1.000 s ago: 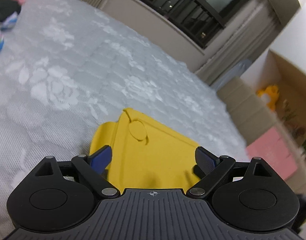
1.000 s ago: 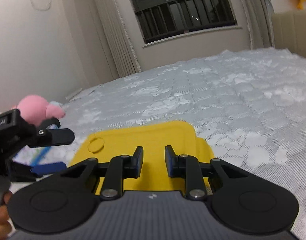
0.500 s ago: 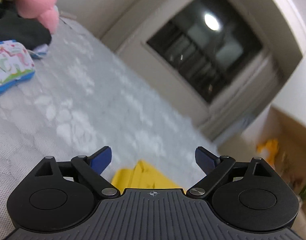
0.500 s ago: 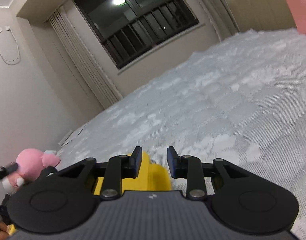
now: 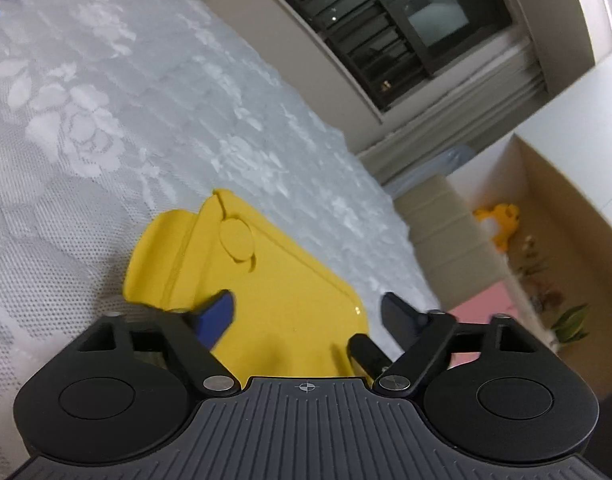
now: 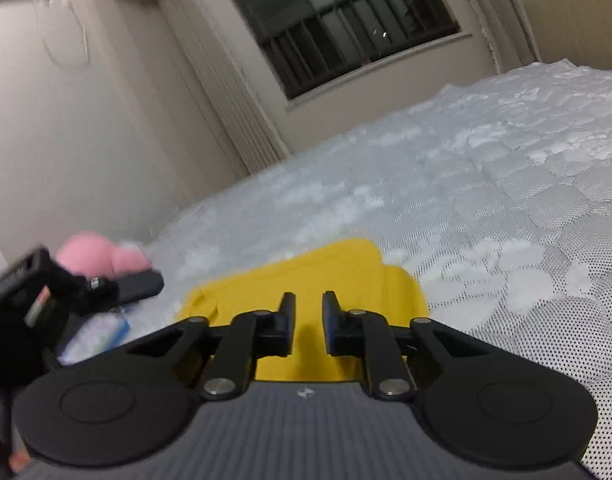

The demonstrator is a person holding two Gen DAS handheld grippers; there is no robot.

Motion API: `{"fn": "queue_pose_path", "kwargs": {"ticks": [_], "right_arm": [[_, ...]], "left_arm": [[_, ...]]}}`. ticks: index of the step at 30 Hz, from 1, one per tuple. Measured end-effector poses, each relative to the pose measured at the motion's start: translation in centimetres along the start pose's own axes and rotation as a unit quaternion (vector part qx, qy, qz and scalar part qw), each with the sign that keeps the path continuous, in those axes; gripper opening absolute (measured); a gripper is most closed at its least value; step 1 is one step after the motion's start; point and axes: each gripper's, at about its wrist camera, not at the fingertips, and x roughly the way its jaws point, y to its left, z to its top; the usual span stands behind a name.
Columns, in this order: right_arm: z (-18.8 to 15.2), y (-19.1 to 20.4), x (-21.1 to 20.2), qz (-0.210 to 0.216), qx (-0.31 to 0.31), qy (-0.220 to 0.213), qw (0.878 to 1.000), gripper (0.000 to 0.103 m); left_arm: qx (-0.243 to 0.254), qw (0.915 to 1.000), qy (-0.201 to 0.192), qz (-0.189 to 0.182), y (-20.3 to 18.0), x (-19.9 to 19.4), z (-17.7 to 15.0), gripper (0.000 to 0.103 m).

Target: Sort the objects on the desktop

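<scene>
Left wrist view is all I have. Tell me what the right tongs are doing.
Observer: The right tongs hang above the near end of the yellow case, jaws all but shut, gripping nothing.
Operator: Name whatever lies off to the side that I can't see.
Observer: A pink plush sits on the bed left of the case, close to the wall.
</scene>
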Motion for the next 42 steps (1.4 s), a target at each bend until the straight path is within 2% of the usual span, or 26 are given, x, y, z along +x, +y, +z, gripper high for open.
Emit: {"fn": "queue_pose_path", "kwargs": {"ticks": [1,3,4,6,8,11,17,20,26,34,42], "right_arm": [[0.0,0.1,0.0,0.001,-0.003,0.003,1.000,0.011],[0.1,0.1,0.0,0.002,-0.007,0.008,1.000,0.011],[0.1,0.2,0.0,0.002,-0.009,0.008,1.000,0.011],[0.0,0.3,0.1,0.001,-0.014,0.008,1.000,0.011],[-0.2,0.5,0.2,0.000,-0.019,0.008,1.000,0.011],[-0.3,0.7,0.1,0.003,-0.023,0.007,1.000,0.012],[-0.5,0.8,0.2,0.007,-0.028,0.007,1.000,0.012],[-0.5,0.9,0.3,0.008,-0.033,0.007,0.999,0.015],[-0.7,1.4,0.3,0.009,-0.058,0.005,0.998,0.024],[-1.5,3.4,0.6,-0.030,-0.127,-0.002,0.991,0.023],[-1.9,3.8,0.8,-0.035,-0.147,-0.008,0.989,0.024]], "left_arm": [[0.004,0.9999,0.001,0.010,0.0,0.0,-0.1,0.063],[0.013,0.9994,0.003,0.031,-0.1,-0.1,-0.2,0.043],[0.017,0.9990,0.005,0.041,-0.2,-0.1,-0.3,0.037],[0.026,0.9978,0.007,0.061,-0.3,-0.2,-0.5,0.014],[0.034,0.9960,0.009,0.082,-0.4,-0.2,-0.6,0.006],[0.022,0.9968,0.010,0.076,0.1,-0.5,-0.7,0.005],[0.041,0.9956,0.004,0.084,-0.4,-0.5,-1.1,0.005],[0.042,0.9960,0.003,0.079,-0.2,-0.3,-0.9,0.001],[0.045,0.9955,0.002,0.083,-0.3,-0.2,-0.9,0.001],[0.015,0.9976,0.010,0.067,0.7,0.0,-0.6,0.002],[-0.002,0.9985,0.011,0.054,1.2,-0.3,-0.5,0.002]]}}
